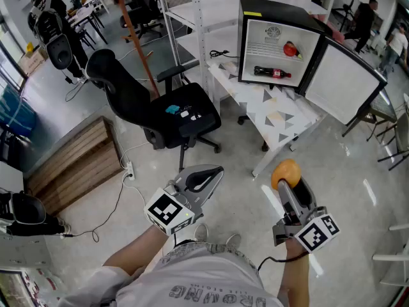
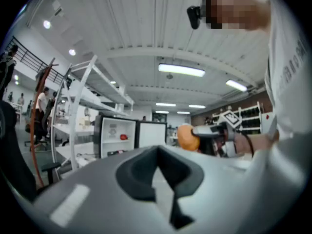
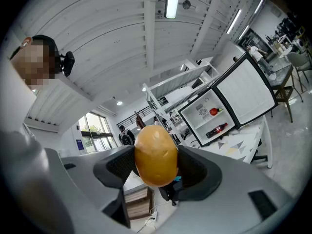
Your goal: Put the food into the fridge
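A black mini fridge point(image 1: 281, 43) stands on a white table point(image 1: 281, 120) ahead, its door point(image 1: 345, 82) swung open to the right. Inside lie a cola bottle point(image 1: 271, 73) on the lower level and a red item point(image 1: 292, 50) on the shelf above. My right gripper point(image 1: 287, 183) is shut on a rounded orange-yellow piece of food point(image 1: 285, 173), held over the floor well short of the table; the right gripper view shows the food point(image 3: 155, 155) pressed between both pads, with the fridge point(image 3: 209, 118) beyond. My left gripper point(image 1: 208, 174) is shut and holds nothing.
A black office chair point(image 1: 160, 107) stands left of the table, between me and the fridge's left side. A wooden pallet point(image 1: 77, 165) lies at the left with a power strip point(image 1: 130, 169) beside it. White shelf posts point(image 1: 195, 18) rise behind the chair. Folding chairs stand at the right.
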A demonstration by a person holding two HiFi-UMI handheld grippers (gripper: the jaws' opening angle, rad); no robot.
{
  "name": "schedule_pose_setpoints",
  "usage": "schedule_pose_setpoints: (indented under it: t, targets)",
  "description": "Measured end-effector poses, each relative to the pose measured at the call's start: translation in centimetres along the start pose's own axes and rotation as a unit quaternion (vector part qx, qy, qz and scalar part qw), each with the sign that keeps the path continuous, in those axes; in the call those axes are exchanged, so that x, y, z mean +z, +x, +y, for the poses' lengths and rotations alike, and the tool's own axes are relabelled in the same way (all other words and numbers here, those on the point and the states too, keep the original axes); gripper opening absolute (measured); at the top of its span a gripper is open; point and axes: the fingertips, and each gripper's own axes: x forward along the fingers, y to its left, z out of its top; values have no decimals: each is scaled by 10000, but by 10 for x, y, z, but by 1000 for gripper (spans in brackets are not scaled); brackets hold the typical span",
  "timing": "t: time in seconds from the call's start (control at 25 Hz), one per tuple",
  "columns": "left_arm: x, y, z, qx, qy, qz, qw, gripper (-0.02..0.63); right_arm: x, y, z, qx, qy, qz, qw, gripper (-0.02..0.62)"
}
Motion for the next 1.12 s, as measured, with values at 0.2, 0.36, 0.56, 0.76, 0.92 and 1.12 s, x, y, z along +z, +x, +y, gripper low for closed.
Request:
schedule_pose_setpoints:
  t: [0.2,0.36,0.56,0.76,0.92,1.12]
  targets:
    - [1,5,0,14,-18,11,10000,8,2,1,-2,27,21,31,10000,275]
    - [2,9,1,47,-5,2,10000,8,4,3,-5,71,21,28,10000,275]
    - [3,15,-2,77,-5,-8,10000,8,10,1,-8,113,40,-55,9999,275]
    - [6,23,-10,111,30,-2,9999,8,18,-5,-14,165,82,-109,9998,275]
    - [7,31,-22,162,44,-47,9998,8,21,-13,-21,236,100,-79,9996,275]
    - [4,39,-41,266,24,-56,9996,8,26,-27,-29,361,90,-14,9993,275]
